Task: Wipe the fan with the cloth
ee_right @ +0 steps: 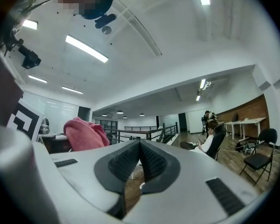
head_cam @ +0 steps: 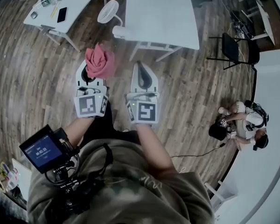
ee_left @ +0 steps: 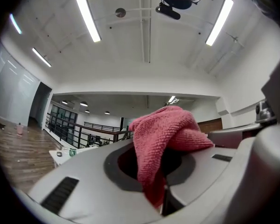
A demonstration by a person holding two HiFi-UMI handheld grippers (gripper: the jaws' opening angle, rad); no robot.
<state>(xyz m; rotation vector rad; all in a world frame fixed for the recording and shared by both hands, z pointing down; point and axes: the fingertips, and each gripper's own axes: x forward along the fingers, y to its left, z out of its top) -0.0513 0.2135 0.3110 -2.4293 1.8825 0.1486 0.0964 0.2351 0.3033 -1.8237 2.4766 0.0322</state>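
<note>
Wood floor (head_cam: pixel 37 78) below; left tool (head_cam: pixel 89 76) forward, clamping pink cloth (head_cam: pixel 99 59); right tool (head_cam: pixel 141 69) alongside, jaws closed, empty.

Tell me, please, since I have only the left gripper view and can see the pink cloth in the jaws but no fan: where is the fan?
Observer: In the head view the fan is ahead of the cloth, by the near left corner of a white table.
Operator: Is the cloth touching it?
Observer: No. A stretch of wooden floor shows between them.
Operator: And the right gripper?
Observer: The right gripper is shut, with nothing between its jaws.
</note>
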